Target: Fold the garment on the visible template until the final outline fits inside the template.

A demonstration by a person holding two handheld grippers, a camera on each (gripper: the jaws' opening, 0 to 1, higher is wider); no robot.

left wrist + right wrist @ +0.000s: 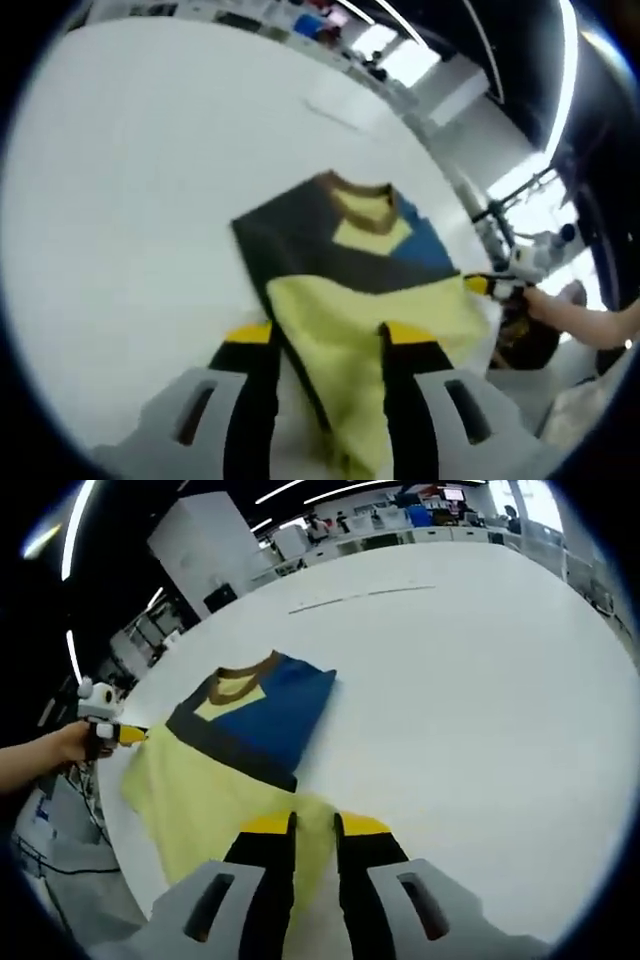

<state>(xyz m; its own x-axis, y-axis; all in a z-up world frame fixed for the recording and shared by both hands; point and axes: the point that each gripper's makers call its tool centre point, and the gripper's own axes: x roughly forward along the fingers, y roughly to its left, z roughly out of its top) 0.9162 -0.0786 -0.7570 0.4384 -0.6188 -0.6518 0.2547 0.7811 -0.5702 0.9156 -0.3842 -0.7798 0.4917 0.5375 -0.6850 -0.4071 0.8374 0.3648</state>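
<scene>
Yellow fabric, the lower part of a colour-blocked shirt (245, 745), is lifted toward us while the upper part lies flat on the white table (470, 680). The shirt has a blue panel, a dark band across the middle, a brown collar and a pale yellow patch below the collar.

In the right gripper view we see our right gripper (315, 830) with its black, yellow-tipped jaws drawn close together and pinching the yellow hem between them. At the left edge of that view a hand (55, 750) holds the left gripper at the other corner of the yellow cloth, near the table's edge.

In the left gripper view the left gripper (325, 340) has its jaws set apart, and the yellow cloth (370, 320) runs down between them; we cannot tell whether they actually grip it. The right gripper (490, 285) comes in from the right there, touching the far corner of the yellow fabric.

A faint thin line (360, 598) crosses the table well beyond the collar. Desks and bright strip lights stand behind the table.
</scene>
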